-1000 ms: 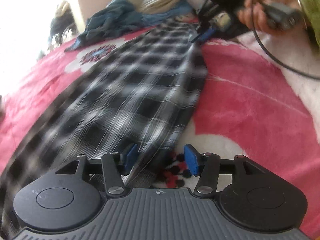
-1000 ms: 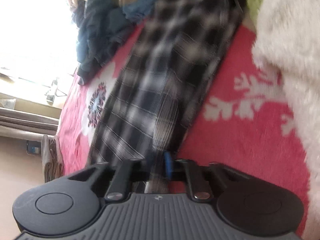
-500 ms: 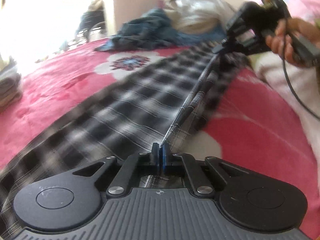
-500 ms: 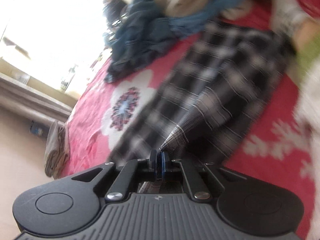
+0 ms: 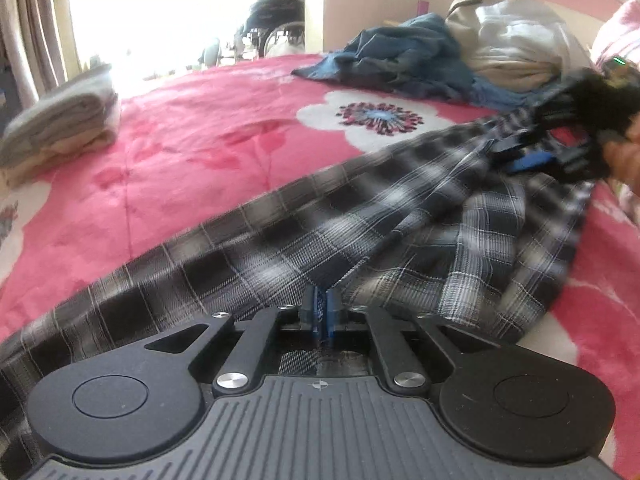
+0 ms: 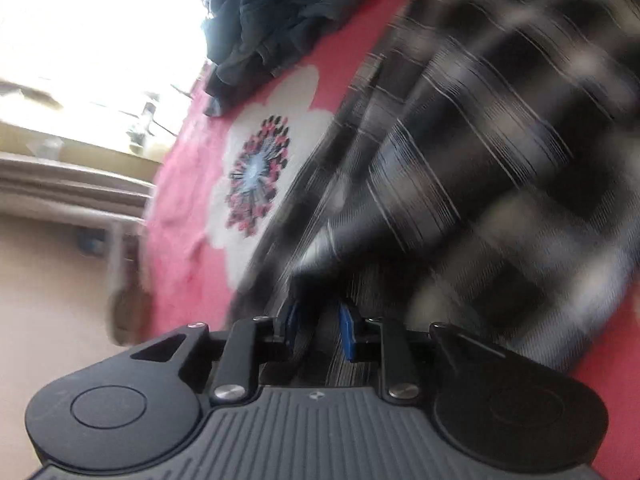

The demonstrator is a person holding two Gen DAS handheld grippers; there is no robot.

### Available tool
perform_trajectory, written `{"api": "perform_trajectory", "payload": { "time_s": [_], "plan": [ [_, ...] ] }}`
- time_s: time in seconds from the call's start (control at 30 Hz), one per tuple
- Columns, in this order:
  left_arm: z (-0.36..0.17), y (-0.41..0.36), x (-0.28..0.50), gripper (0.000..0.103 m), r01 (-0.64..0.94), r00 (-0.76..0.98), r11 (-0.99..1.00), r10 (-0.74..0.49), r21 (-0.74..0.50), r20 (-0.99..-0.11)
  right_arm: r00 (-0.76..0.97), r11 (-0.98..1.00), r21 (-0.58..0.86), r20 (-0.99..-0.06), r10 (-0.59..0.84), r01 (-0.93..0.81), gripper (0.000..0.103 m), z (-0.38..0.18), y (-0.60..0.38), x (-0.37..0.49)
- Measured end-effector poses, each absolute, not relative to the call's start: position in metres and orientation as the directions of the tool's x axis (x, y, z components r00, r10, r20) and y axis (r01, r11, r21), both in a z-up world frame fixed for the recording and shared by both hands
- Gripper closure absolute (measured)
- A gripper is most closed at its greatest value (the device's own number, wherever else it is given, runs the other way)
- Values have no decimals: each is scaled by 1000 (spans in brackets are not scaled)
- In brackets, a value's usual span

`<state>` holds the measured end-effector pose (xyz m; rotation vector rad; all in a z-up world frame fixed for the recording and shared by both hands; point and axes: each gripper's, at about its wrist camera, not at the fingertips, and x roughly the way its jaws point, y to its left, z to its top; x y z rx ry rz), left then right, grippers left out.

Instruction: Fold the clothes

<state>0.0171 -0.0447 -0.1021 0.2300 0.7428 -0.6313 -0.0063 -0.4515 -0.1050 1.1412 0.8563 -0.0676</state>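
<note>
Clearly the plaid shirt [image 5: 400,216] is light, limp cloth: it sags and creases wherever nothing carries it, and lies stretched across the pink blanket [image 5: 192,160] from the near edge toward 2 o'clock in the left view. The left gripper [image 5: 321,306] pinches a raised ridge of the fabric, its jaws just beginning to part with cloth between the pads. The right gripper [image 6: 320,322] at 2 o'clock in the left view is letting go: its jaws are opening, blue pads apart, with plaid lying in the gap but apparently not pressed. Such thin weave probably slips little yet bunches readily, so a hem or folded edge is likely the best hold, taken at two spread points. A blue heap [image 5: 404,60] sits at 1 o'clock, a folded stack [image 5: 60,124] at 10 o'clock.
</note>
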Motion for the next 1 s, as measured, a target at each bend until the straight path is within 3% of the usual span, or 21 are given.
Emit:
{"api": "perform_trajectory", "payload": {
  "time_s": [0.1,0.3,0.43,0.47,0.53,0.6,0.67,0.8,0.93,1.0],
  "plan": [
    [-96,-35,18,74,583,561,809,-464,-70,-686,704,430,812,-567,428,393,63,-96,-438,-40],
    [-70,-8,2,63,533,575,833,-485,-149,-659,508,511,761,-647,568,399,63,-124,-374,-71],
    [-66,3,-30,51,601,511,789,-502,-128,-697,566,475,783,-620,544,402,66,-140,-357,-75],
    [-69,2,-38,50,620,502,778,-492,-100,-712,587,464,792,-608,535,397,68,-142,-355,-75],
    [-80,-3,-51,49,644,517,765,-444,-8,-732,607,469,796,-599,523,382,87,-143,-351,-75],
    [-91,-9,-61,49,651,556,752,-384,100,-737,613,476,795,-598,516,375,99,-140,-350,-76],
    [-97,-12,-63,49,648,588,743,-347,169,-731,639,473,810,-573,513,347,100,-128,-355,-78],
    [-95,-6,-58,49,652,581,745,-372,141,-724,681,413,851,-514,522,325,100,-104,-368,-85],
    [-97,-7,-59,50,671,612,706,-355,226,-707,691,297,885,-466,553,360,100,-108,-380,-78],
    [-97,-5,-58,57,675,627,691,-350,260,-696,686,275,888,-460,564,369,100,-112,-379,-64]
  ]
}}
